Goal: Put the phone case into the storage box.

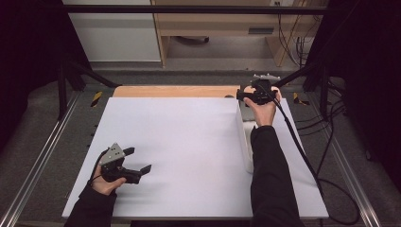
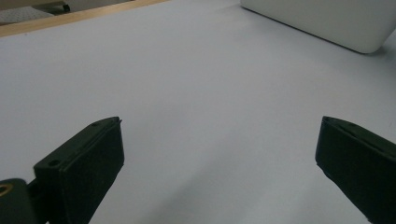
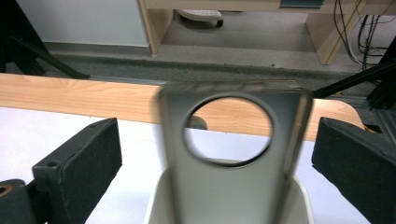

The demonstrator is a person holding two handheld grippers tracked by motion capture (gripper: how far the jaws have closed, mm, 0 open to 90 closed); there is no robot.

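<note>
A long white container (image 1: 247,151) lies on the right part of the white board (image 1: 179,151). A grey metal plate (image 3: 224,191) with a large round hole stands upright at the container's far end (image 3: 156,205). My right gripper (image 3: 217,163) is open, with one jaw on each side of the plate and a gap to both. In the high view the right gripper (image 1: 257,96) is held near the board's far edge. At the near left, my left gripper (image 1: 139,160) rests low over the bare board. It (image 2: 219,158) is open with nothing between its jaws.
A wooden strip (image 1: 175,91) runs along the far edge of the board. Beyond it lie grey floor, a wooden desk frame (image 3: 154,28) and cables (image 1: 302,42). A black cable (image 1: 302,151) trails from the right gripper over the board's right side.
</note>
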